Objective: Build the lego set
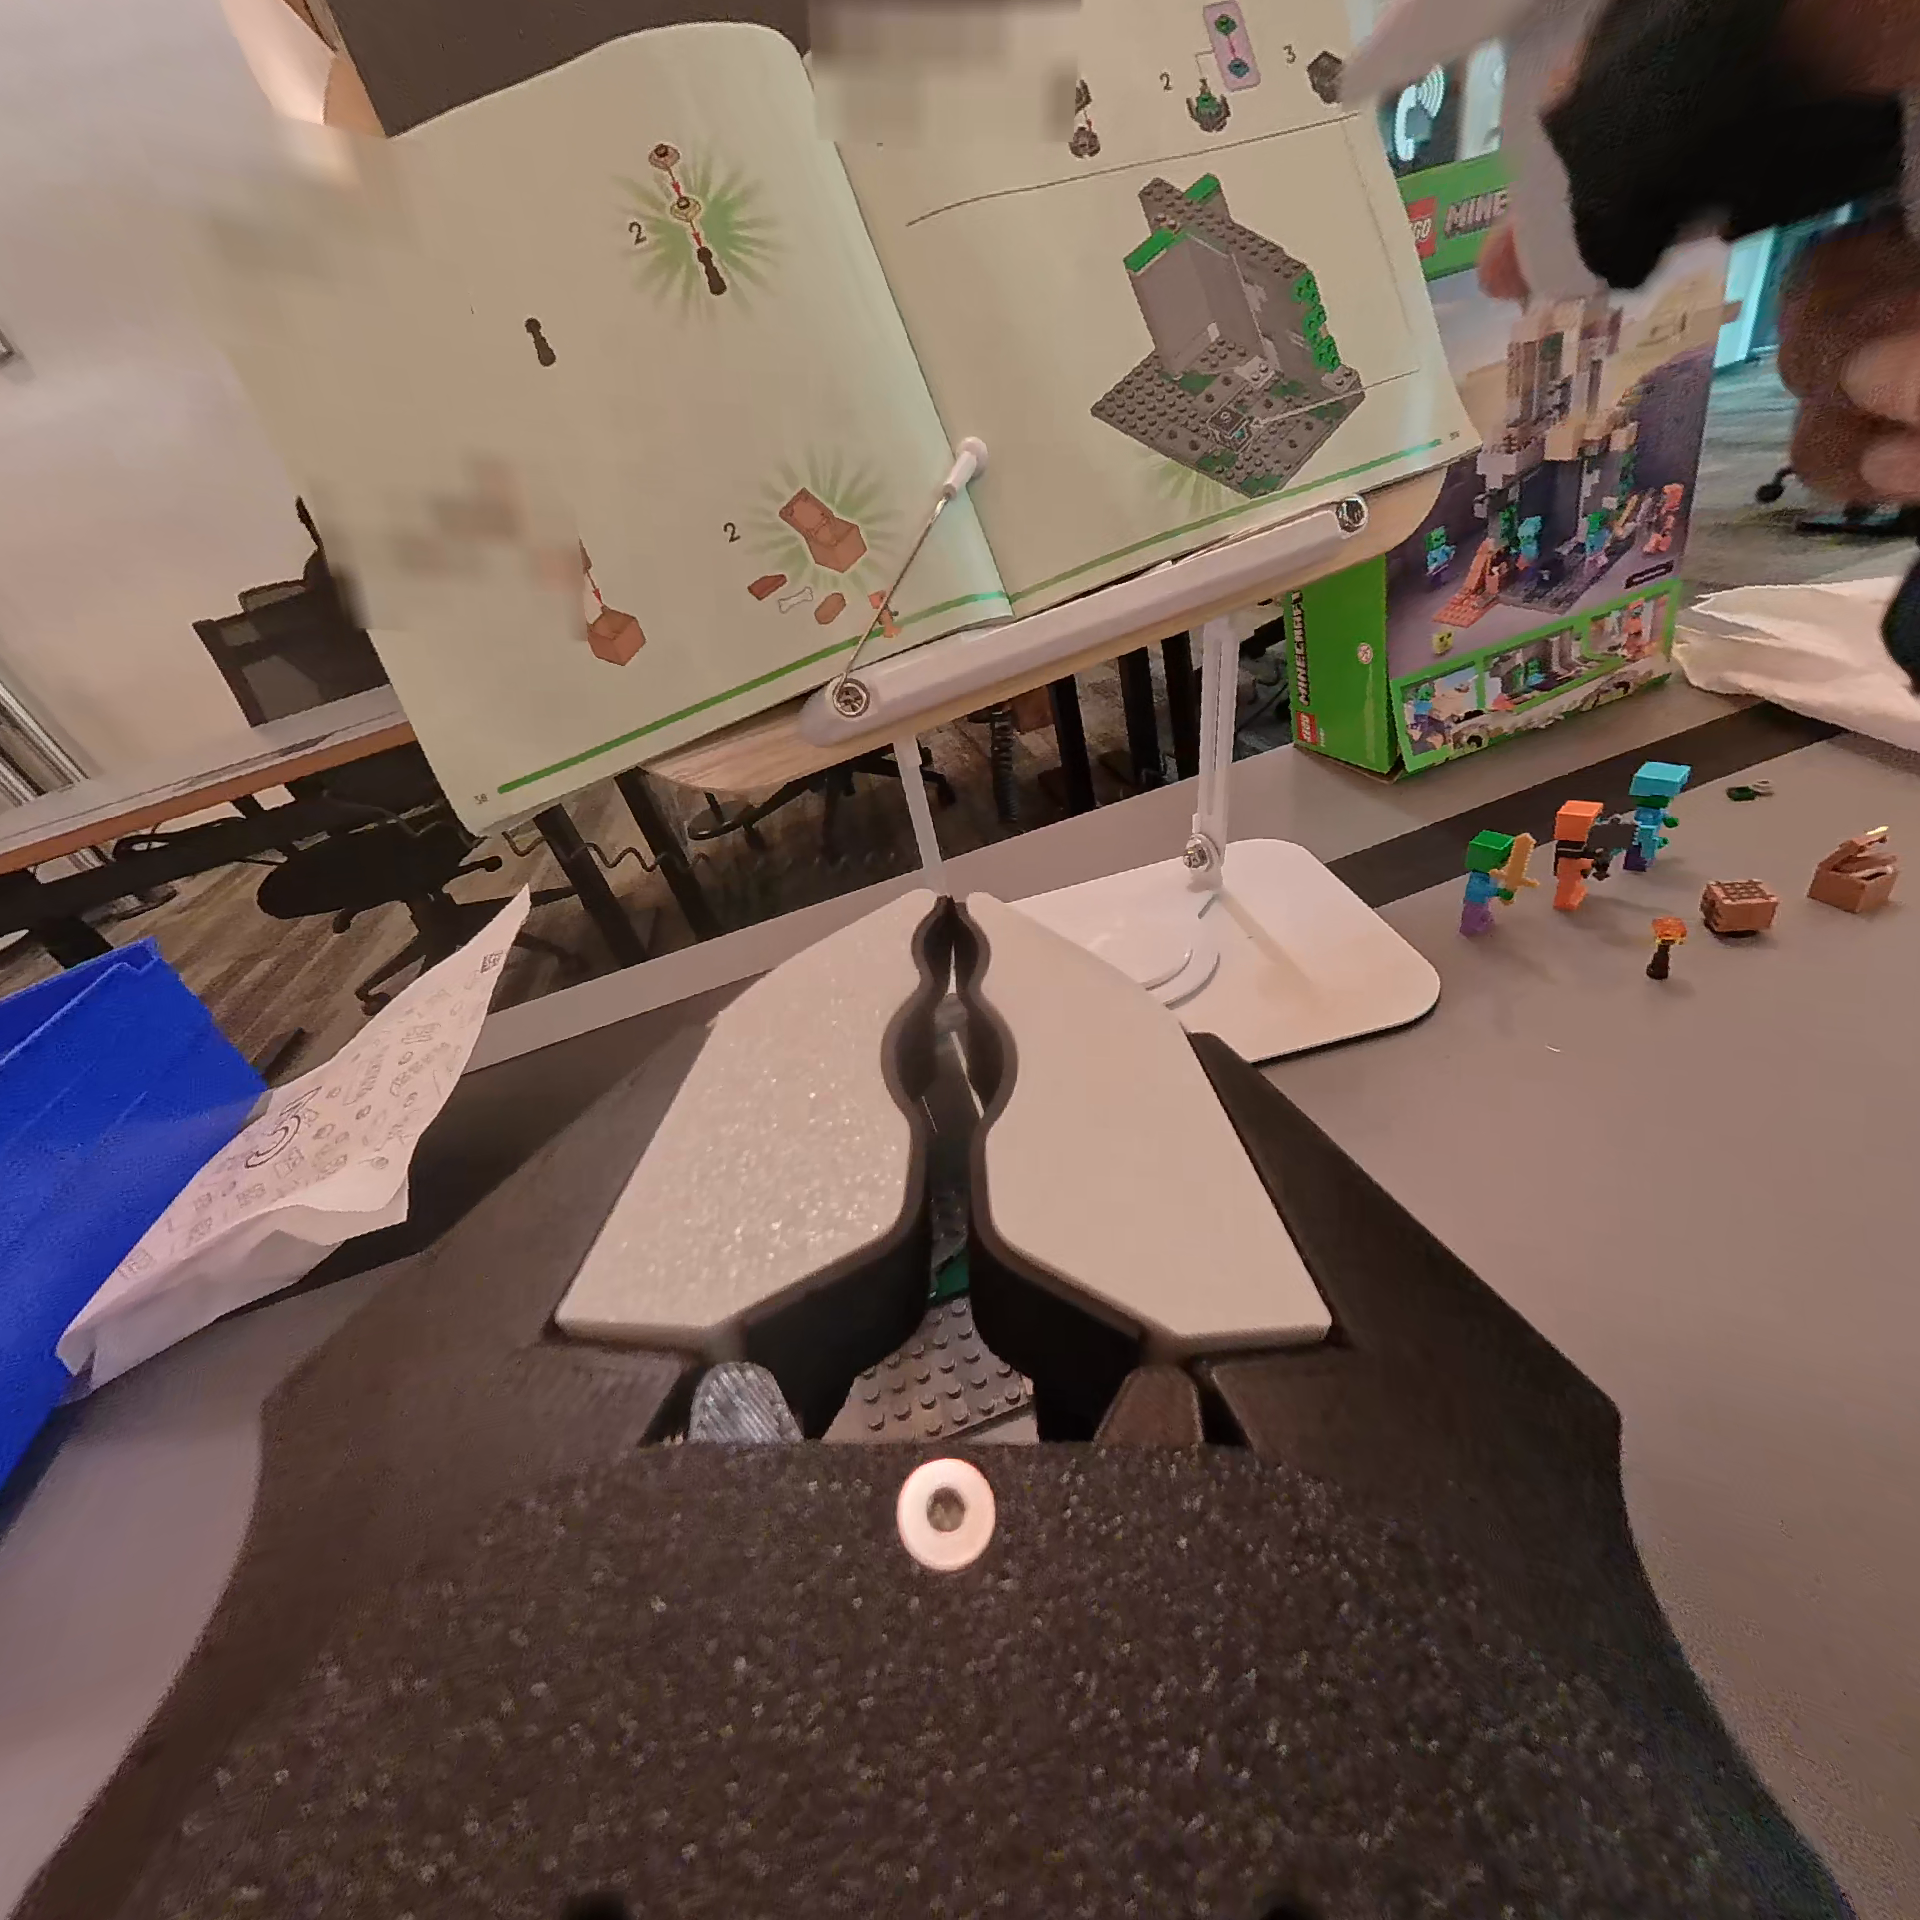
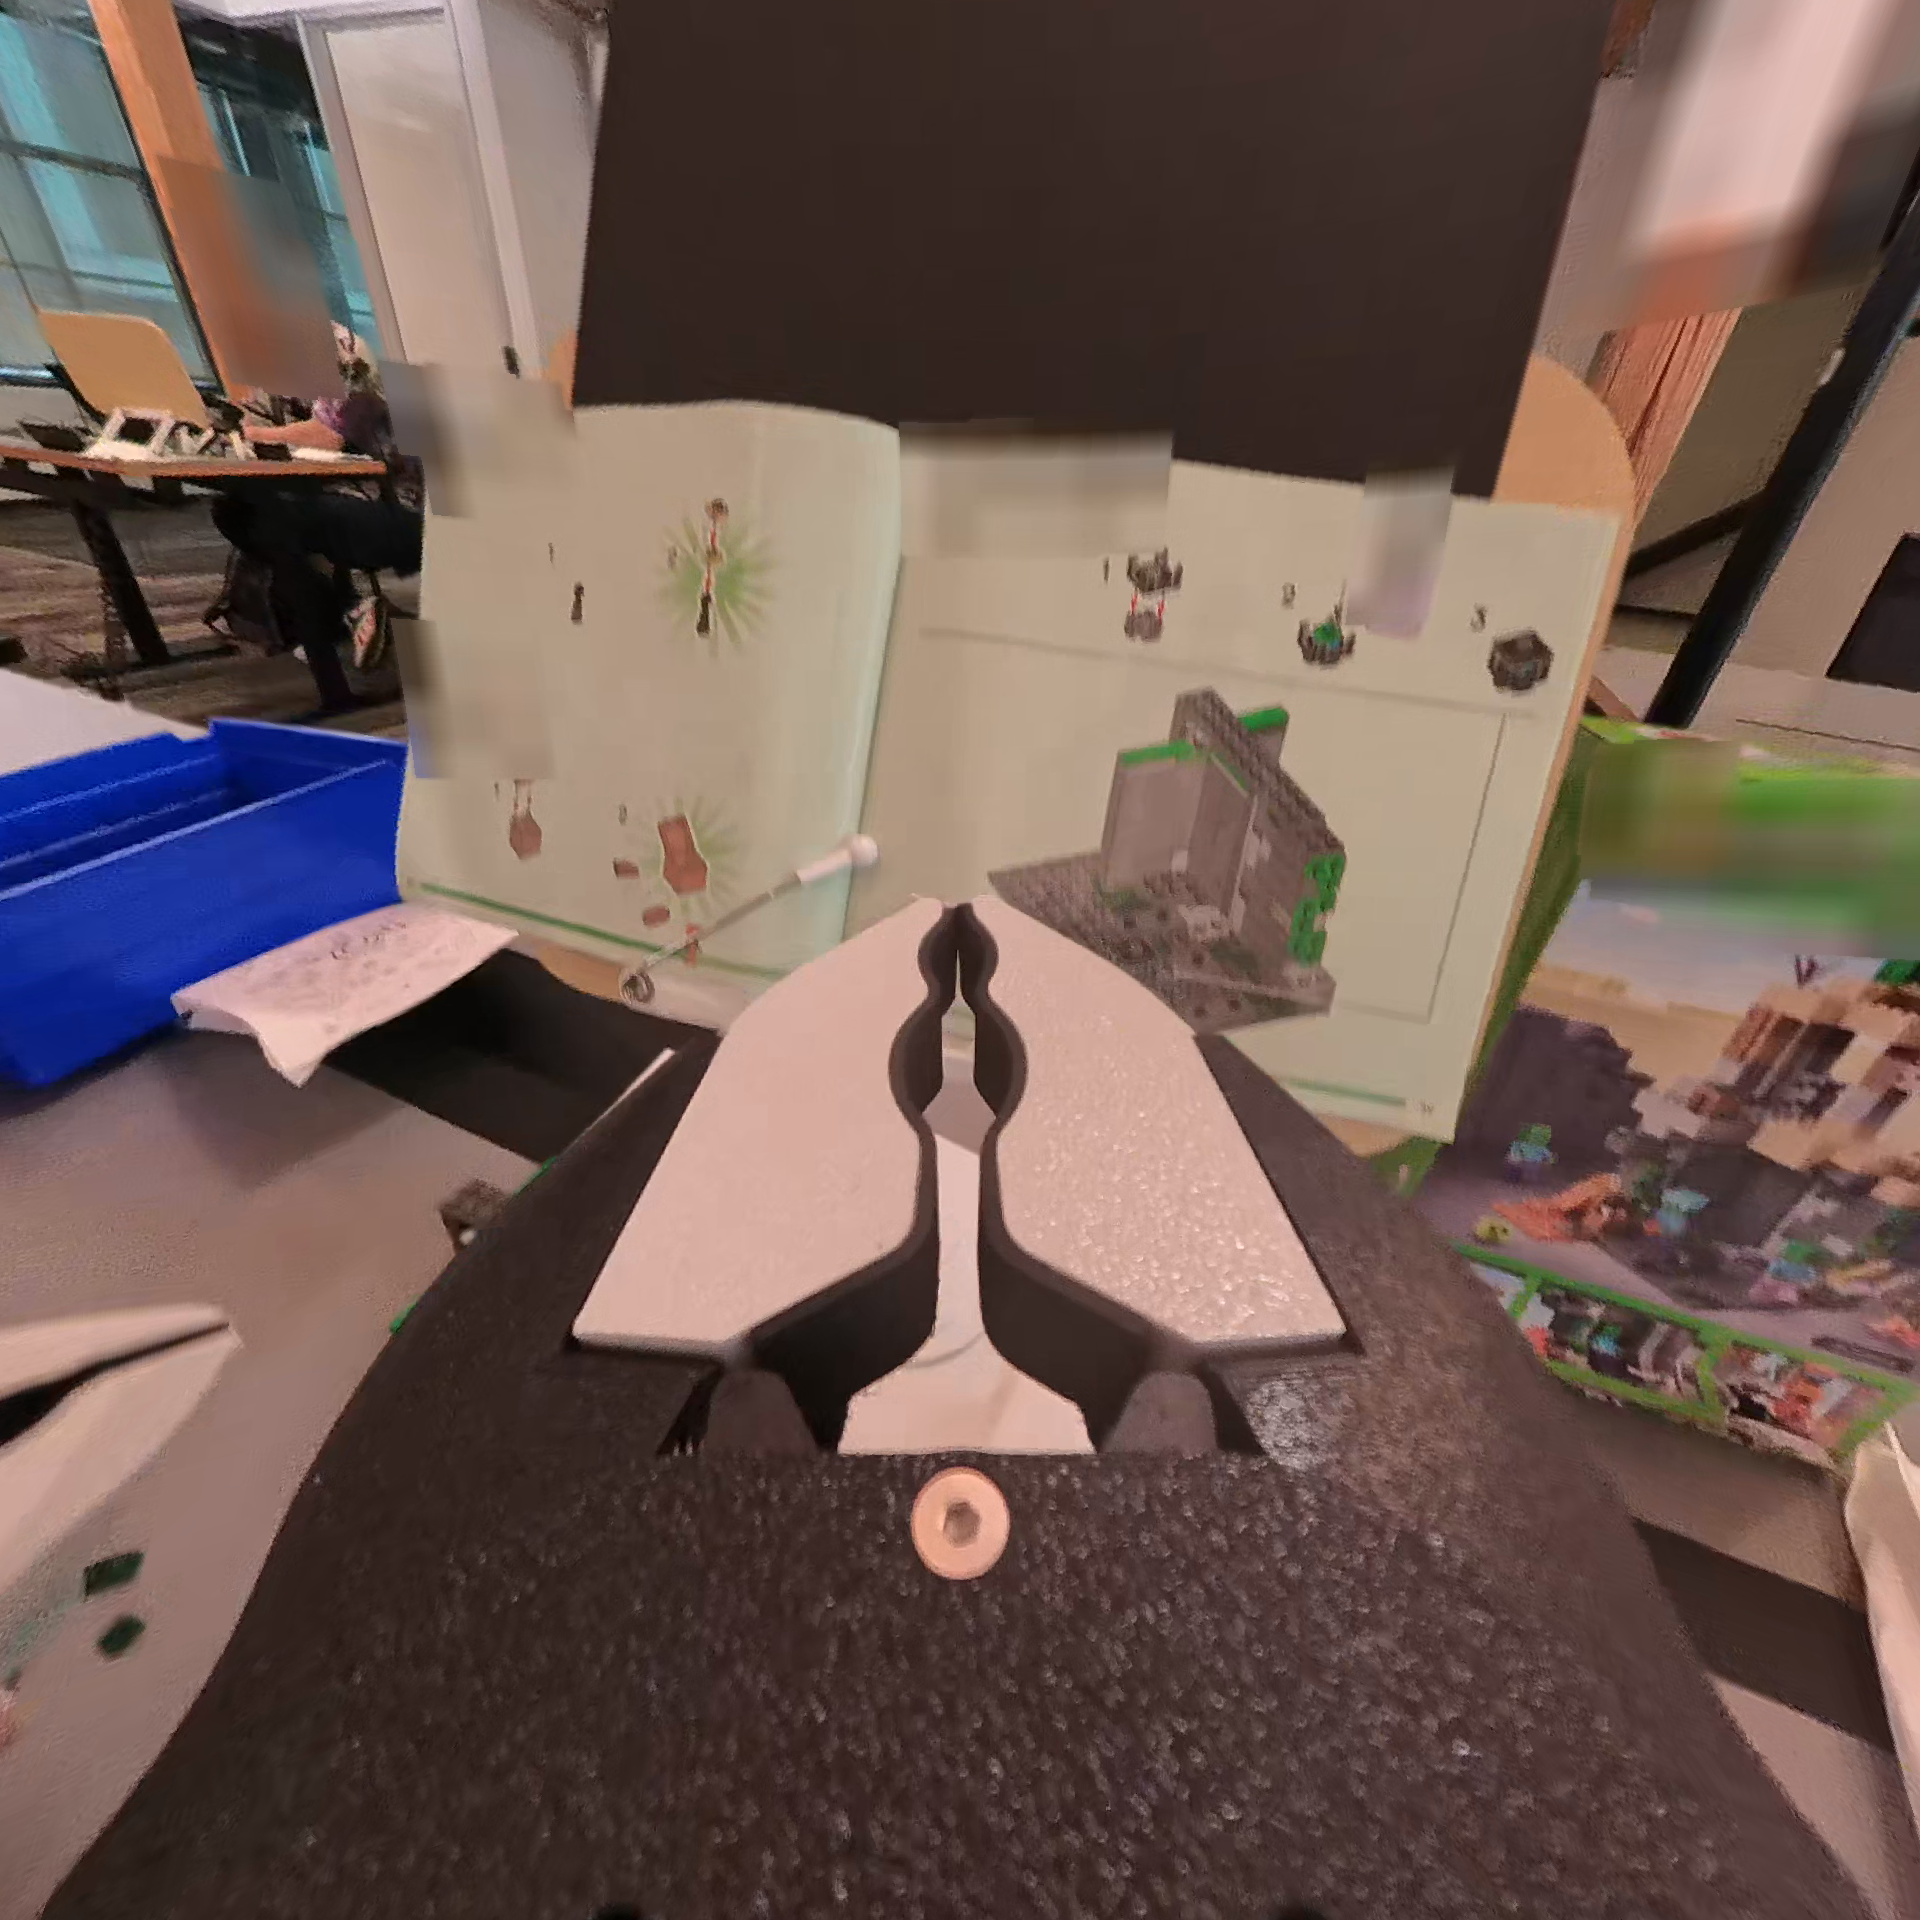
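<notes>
Before the instruction booklet (image 1: 727,416), both grippers' jaws (left (image 1: 951,914), right (image 2: 954,916)) are pressed together, empty.

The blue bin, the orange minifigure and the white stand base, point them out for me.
blue bin (image 2: 156,831), right wrist view, on its front wall.
orange minifigure (image 1: 1577,854), left wrist view, on its torso.
white stand base (image 1: 1299,935), left wrist view, on its flat plate.

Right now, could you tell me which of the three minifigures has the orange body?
The middle minifigure, between the green-headed one and the light-blue one.
</notes>
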Demonstrator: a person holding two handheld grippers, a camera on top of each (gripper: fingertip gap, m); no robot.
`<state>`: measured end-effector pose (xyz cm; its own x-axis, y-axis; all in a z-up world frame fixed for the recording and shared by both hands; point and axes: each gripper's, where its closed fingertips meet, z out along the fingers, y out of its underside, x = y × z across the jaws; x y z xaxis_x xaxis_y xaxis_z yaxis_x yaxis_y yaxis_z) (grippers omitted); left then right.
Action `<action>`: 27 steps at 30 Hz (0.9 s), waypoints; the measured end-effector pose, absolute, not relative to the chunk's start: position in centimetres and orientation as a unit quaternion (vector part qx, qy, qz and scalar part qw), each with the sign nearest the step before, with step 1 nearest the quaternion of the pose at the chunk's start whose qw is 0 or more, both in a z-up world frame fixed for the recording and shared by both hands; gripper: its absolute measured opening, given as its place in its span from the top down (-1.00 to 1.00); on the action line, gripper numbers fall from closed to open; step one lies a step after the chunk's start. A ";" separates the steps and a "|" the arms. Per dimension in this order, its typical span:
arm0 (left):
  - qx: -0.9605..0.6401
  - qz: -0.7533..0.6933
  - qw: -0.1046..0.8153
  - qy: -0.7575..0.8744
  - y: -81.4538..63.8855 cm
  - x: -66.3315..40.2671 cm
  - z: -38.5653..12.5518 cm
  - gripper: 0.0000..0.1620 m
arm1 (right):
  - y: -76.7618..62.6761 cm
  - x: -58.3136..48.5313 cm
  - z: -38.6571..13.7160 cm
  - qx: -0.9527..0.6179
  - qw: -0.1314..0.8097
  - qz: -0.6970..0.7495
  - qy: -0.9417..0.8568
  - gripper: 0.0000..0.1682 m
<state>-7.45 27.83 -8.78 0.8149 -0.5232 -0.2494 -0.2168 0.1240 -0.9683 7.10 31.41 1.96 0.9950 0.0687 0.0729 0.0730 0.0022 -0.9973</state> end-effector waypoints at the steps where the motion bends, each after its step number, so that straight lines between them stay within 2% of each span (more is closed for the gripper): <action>1: -0.652 -0.109 0.694 0.285 27.8 -7.4 -8.8 1.00 | 31.8 6.9 2.6 -0.706 0.706 -0.003 -0.047 1.00; 5: -0.654 -0.105 0.692 0.288 27.9 -7.7 -9.1 1.00 | 32.7 6.4 3.6 -0.706 0.707 -0.013 -0.030 1.00; 27: -0.656 -0.097 0.688 0.295 27.8 -7.9 -9.7 1.00 | 33.1 7.4 2.0 -0.714 0.700 -0.036 0.006 1.00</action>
